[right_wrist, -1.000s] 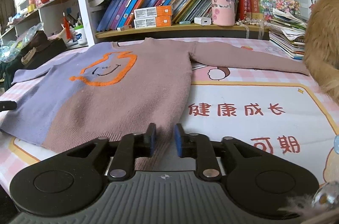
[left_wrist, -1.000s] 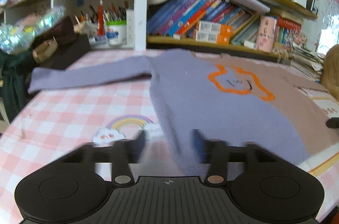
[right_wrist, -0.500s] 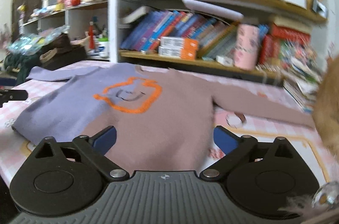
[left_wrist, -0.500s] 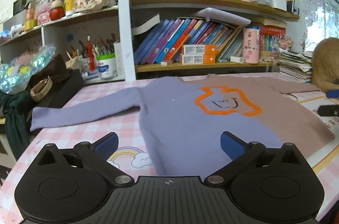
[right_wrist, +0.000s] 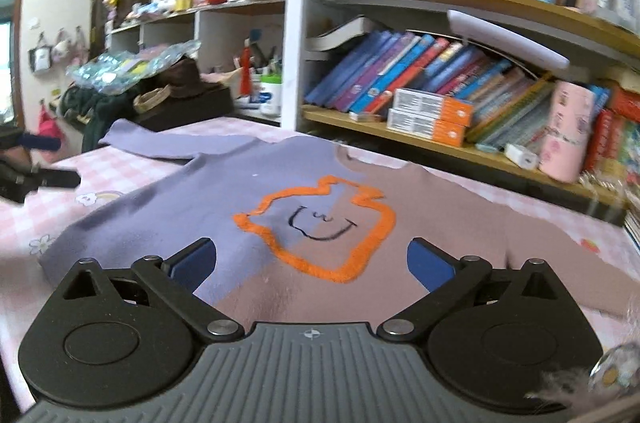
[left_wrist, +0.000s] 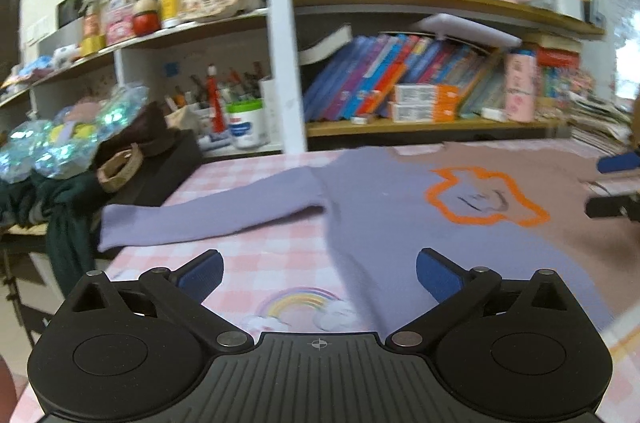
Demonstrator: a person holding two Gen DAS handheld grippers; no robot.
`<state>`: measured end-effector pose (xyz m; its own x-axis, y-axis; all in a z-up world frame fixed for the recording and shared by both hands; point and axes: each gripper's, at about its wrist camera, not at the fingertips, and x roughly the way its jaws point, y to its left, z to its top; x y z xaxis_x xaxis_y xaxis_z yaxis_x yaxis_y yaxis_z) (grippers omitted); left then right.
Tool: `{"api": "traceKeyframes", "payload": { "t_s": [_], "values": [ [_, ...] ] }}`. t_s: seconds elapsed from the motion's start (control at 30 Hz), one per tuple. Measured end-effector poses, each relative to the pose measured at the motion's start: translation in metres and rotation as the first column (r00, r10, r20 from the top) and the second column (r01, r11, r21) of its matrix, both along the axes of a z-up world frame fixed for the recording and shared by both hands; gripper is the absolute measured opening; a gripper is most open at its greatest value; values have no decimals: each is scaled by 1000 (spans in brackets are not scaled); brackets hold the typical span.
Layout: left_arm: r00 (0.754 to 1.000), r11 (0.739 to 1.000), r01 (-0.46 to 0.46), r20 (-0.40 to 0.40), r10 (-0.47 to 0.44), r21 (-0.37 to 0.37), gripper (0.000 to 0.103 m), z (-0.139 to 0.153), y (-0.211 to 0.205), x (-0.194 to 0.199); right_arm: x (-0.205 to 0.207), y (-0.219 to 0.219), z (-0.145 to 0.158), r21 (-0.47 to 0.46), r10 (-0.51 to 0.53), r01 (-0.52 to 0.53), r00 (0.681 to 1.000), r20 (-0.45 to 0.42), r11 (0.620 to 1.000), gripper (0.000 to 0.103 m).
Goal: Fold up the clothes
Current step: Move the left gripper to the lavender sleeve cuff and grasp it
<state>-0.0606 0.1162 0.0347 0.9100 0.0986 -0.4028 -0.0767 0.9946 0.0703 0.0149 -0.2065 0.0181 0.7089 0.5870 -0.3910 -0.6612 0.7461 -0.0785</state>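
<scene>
Ahead of your left hand-held gripper (left_wrist: 318, 275) and right hand-held gripper (right_wrist: 312, 265), both spread wide and empty, the sweater (right_wrist: 312, 207) lies flat on the worktop (left_wrist: 248, 255), sleeves out; every fold remains.

Sweater (right_wrist: 304, 207) sleeve (right) cut off

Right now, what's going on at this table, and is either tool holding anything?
A person is folding a sweater, half purple and half brown, that lies flat on the checked table with its sleeves spread out. No fold shows yet. The left tool hangs open near the purple hem with nothing gripped. The right tool's jaws are opening over the brown half, and nothing is between them.
</scene>
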Motion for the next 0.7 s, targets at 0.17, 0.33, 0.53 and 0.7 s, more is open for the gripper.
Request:
{"api": "traceKeyframes", "payload": {
  "t_s": [0.17,0.33,0.53,0.7],
  "values": [
    [991,989,-130,-38,127,-72,103,6,38,27,23,13,2,-63,88,-85,995,41,994,103],
    [966,969,-248,-78,246,-17,103,7,62,59,44,19,-8,-93,148,-147,989,5,985,103],
    [967,972,-233,-98,233,9,103,6,76,87,50,8,-17,-53,120,-121,992,-35,991,103],
    [945,952,-306,-114,306,18,103,1,93,109,43,-6,-23,-62,44,-45,999,-16,997,103]
  ]
}}
